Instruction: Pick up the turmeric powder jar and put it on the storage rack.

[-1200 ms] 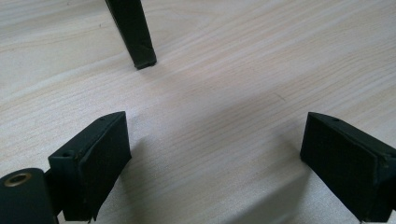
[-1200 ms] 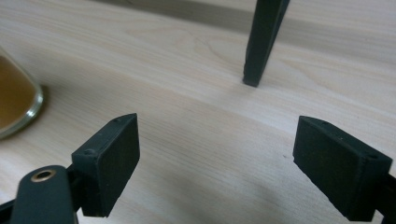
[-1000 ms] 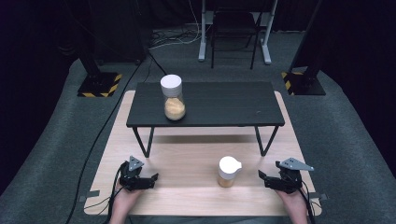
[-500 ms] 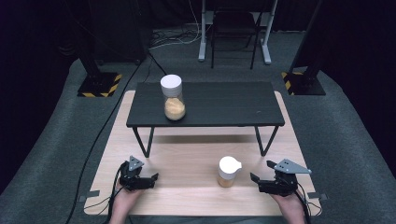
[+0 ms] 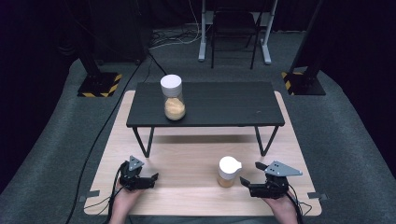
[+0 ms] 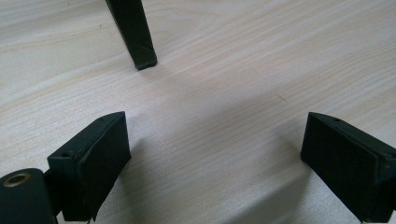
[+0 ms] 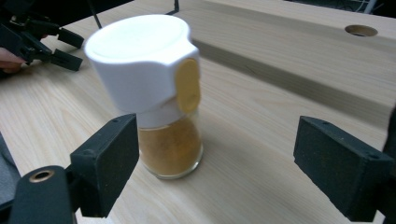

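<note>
A small glass jar [image 5: 228, 171] of orange-brown powder with a white spouted lid stands upright on the wooden board [image 5: 187, 161]. In the right gripper view the jar [image 7: 154, 107] stands just ahead of the jaws, close to the left one. My right gripper [image 5: 250, 174] is open just right of the jar, not touching it; its jaws [image 7: 224, 177] stand wide apart. A taller jar [image 5: 172, 98] with a white cap and similar powder stands on the low black table [image 5: 219, 105]. My left gripper [image 5: 152, 178] rests open at the board's front left, with bare wood between its jaws [image 6: 215, 168].
A leg of the black table [image 6: 133, 32] stands ahead of the left gripper. The left hand and its gripper [image 7: 42, 37] appear far off in the right gripper view. Dark carpet surrounds the board; stands and a chair [image 5: 233, 28] lie beyond.
My right gripper has moved left, closing in on the spouted jar. The left gripper and both jars have stayed put.
</note>
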{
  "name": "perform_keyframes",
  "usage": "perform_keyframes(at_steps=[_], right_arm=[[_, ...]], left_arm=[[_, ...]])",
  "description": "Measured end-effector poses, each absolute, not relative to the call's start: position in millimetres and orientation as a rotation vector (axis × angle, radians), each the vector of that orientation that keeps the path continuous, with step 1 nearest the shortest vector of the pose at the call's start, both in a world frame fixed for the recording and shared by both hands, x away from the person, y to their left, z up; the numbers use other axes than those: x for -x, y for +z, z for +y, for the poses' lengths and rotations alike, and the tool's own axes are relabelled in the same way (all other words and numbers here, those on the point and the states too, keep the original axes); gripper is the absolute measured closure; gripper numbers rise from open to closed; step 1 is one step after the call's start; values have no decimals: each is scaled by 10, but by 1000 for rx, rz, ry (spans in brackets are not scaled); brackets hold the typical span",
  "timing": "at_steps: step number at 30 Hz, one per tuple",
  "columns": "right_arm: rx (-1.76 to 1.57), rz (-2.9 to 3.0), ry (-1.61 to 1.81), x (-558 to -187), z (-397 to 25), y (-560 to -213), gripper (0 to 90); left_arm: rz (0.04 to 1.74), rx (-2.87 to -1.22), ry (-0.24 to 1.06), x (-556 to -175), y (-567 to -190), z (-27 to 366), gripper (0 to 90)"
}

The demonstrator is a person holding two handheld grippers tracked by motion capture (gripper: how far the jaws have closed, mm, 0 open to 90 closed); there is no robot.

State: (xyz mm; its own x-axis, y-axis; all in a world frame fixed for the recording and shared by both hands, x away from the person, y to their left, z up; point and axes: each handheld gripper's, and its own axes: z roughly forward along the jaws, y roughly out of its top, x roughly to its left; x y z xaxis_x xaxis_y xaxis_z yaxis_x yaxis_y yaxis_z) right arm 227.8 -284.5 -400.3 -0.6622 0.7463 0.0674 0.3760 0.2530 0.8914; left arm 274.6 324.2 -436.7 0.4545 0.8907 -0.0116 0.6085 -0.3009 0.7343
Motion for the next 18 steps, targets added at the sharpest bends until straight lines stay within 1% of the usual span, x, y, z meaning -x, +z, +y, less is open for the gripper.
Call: perform_keyframes(at_steps=[18], right_arm=[[-946, 2217, 1428, -2402, -2631, -4038, 133]], left_arm=[[1248, -2026, 532, -2746, -4367, 3242, 76]])
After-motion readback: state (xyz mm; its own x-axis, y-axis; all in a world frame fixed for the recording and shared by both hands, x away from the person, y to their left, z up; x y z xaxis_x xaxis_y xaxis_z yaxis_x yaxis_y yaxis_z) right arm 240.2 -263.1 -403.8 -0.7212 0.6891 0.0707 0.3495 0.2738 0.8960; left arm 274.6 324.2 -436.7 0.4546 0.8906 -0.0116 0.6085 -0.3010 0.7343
